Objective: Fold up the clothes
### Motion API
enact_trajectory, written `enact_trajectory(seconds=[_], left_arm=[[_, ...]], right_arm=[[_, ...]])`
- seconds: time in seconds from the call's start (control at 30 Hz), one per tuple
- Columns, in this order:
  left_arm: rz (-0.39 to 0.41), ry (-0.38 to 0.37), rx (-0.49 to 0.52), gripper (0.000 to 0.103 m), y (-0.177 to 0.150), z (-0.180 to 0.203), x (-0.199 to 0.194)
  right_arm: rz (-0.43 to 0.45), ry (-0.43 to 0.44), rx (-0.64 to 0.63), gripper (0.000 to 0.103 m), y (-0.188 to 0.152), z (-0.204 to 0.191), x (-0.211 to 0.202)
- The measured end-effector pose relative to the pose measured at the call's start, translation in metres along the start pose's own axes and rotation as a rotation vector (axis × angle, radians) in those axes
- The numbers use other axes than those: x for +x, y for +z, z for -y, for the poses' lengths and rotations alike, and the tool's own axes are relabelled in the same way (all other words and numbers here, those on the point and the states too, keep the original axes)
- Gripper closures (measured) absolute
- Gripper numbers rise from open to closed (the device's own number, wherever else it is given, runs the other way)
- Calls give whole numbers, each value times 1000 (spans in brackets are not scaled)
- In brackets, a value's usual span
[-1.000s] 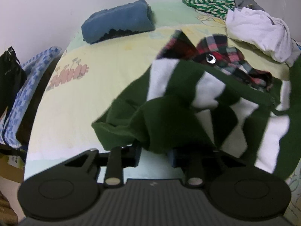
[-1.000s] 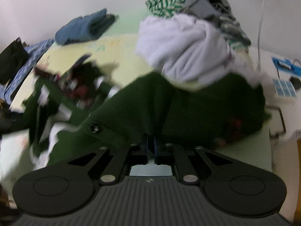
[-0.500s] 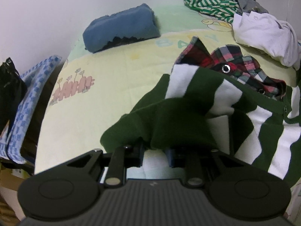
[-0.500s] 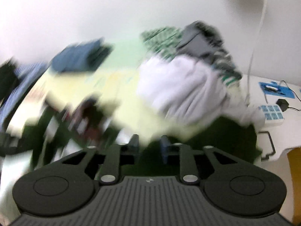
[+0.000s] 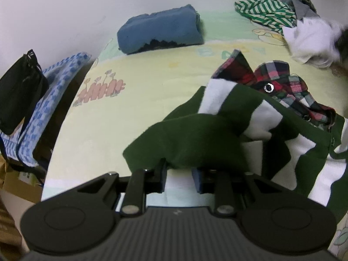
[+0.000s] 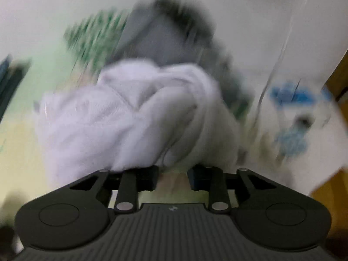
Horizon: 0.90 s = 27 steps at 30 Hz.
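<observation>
1. Bed sheet (image 5: 134, 113), pale yellow with cartoon print, fills the left wrist view; white wall behind. Folded blue garment (image 5: 159, 31) sits at 11 o'clock, unfolded pile at 1 o'clock: green-striped top (image 5: 264, 10) and white garment (image 5: 308, 39).
2. Left tool (image 5: 178, 179): jaws partly apart and opening a little, with a fold of the green-and-white jacket (image 5: 195, 139) draped over and between the tips. Looks like a loose hold; can't tell if the pads really press. Plaid lining (image 5: 278, 80) shows at 2 o'clock.
3. Right tool (image 6: 172, 179): jaws apart and closing, nothing between them. White garment (image 6: 134, 117) just beyond the tips at 12 o'clock.
4. Step, as I read it: jacket fold nearly done, right tool going for the next item.
5. Next move needs a clean pinch on one edge of the white garment, not the bunch.
6. Only the left view shows the jacket and the folded stack; the right view is motion-blurred and shows only the pile.
</observation>
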<state>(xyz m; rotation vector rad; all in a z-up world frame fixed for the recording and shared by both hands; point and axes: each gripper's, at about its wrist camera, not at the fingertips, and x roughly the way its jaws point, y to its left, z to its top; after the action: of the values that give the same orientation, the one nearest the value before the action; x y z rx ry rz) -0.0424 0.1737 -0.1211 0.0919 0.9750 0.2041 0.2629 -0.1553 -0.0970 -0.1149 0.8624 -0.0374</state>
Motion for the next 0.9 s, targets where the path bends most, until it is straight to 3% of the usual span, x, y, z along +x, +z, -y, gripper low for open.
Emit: enact_trajectory(seconds=[0.1, 0.17, 0.27, 0.37, 0.4, 0.53, 0.63, 0.77, 0.9], left_arm=[[-2, 30, 9, 71, -1, 7, 0], [-7, 33, 2, 70, 0, 8, 1], [-7, 34, -3, 64, 0, 5, 2], [-6, 38, -12, 51, -1, -1, 2], [-6, 40, -14, 51, -1, -4, 2], [11, 16, -13, 51, 4, -12, 1], [23, -17, 17, 51, 3, -14, -1], [38, -73, 23, 41, 0, -19, -9], [55, -113, 25, 34, -3, -26, -20]], right_arm=[[207, -68, 18, 80, 32, 8, -7], [184, -96, -48, 80, 45, 9, 5], [31, -119, -140, 80, 40, 14, 21], [-14, -41, -119, 76, 25, 33, -1], [-29, -15, -112, 75, 20, 40, -8], [-33, -4, -120, 52, -2, 51, -55], [-48, 172, -195, 48, -23, 33, -95], [-79, 415, -318, 30, -71, -11, -127], [-130, 545, -356, 30, -106, -63, -119]])
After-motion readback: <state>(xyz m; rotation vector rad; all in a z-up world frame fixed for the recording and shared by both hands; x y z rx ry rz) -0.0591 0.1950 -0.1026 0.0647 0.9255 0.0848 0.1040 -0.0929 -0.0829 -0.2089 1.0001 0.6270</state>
